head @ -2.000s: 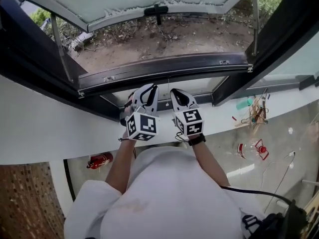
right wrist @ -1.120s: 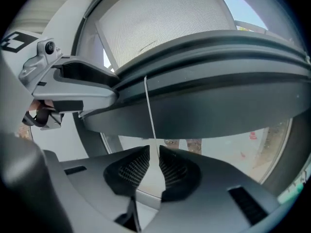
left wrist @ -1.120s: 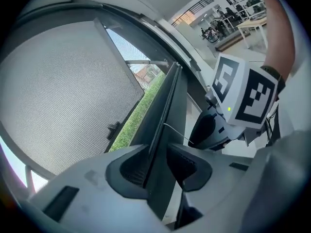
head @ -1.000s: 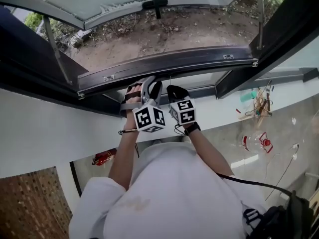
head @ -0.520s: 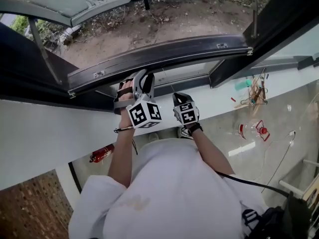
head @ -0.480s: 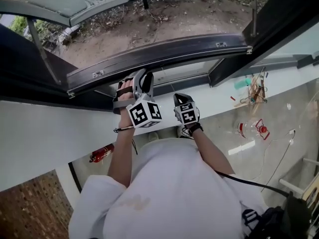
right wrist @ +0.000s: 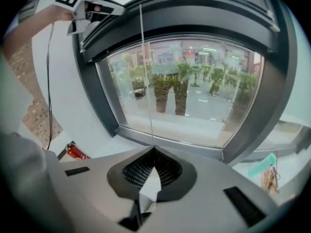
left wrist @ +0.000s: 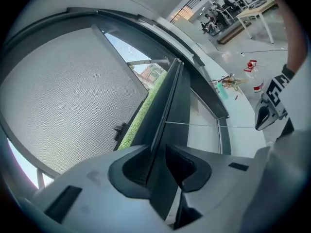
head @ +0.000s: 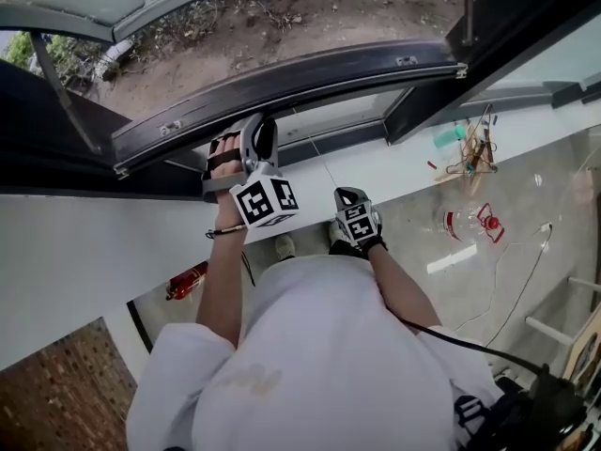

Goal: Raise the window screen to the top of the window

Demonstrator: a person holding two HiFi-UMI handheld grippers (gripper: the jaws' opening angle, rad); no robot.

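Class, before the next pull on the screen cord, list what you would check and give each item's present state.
1. Right gripper shut on the cord: ok; its fingers have just closed further.
2. Cord taut up to the dark window bar: ok.
3. Left gripper astride that bar, fingers just closing: firm hold cannot tell.
4. Cord clear of the left gripper: ok.
5. Screen at the top of the window: cannot tell.

You're in a white short-sleeved shirt point(head: 310, 365), black strap point(head: 375, 246) on your right wrist, black cable point(head: 460, 339) alongside. Left gripper point(left wrist: 156, 152) and right gripper point(right wrist: 154, 150): grey shells, black ribbed pads, black-and-white marker cubes.
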